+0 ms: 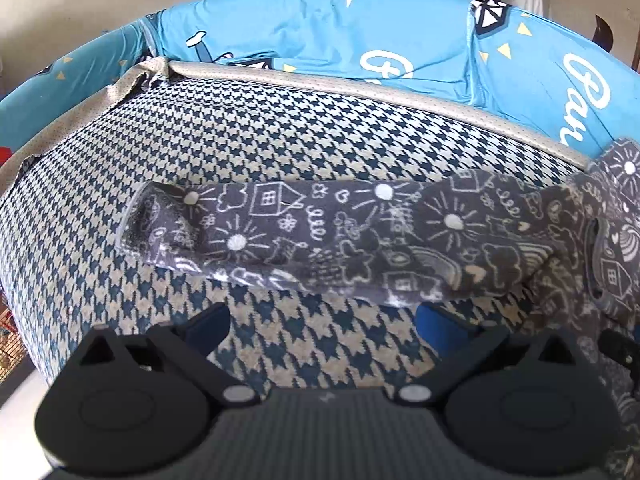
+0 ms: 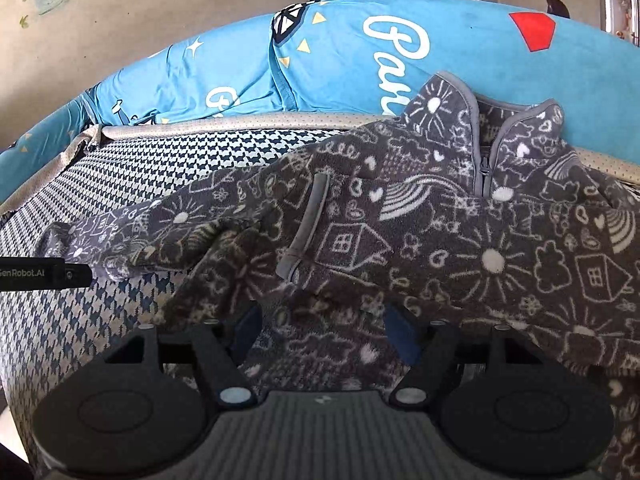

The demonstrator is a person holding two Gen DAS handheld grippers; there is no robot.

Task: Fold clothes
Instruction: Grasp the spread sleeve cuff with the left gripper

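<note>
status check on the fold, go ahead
Left gripper open, empty, short of the sleeve. Right gripper open over the fleece jacket. Jacket spread unfolded on houndstooth cushion. Nothing in the way.

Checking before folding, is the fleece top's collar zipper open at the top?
Yes, the fleece top has its zipper parted below the collar.

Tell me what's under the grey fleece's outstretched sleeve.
The sleeve lies on the houndstooth cushion, which shows all around it. Whatever sits directly beneath the fabric is covered.
</note>
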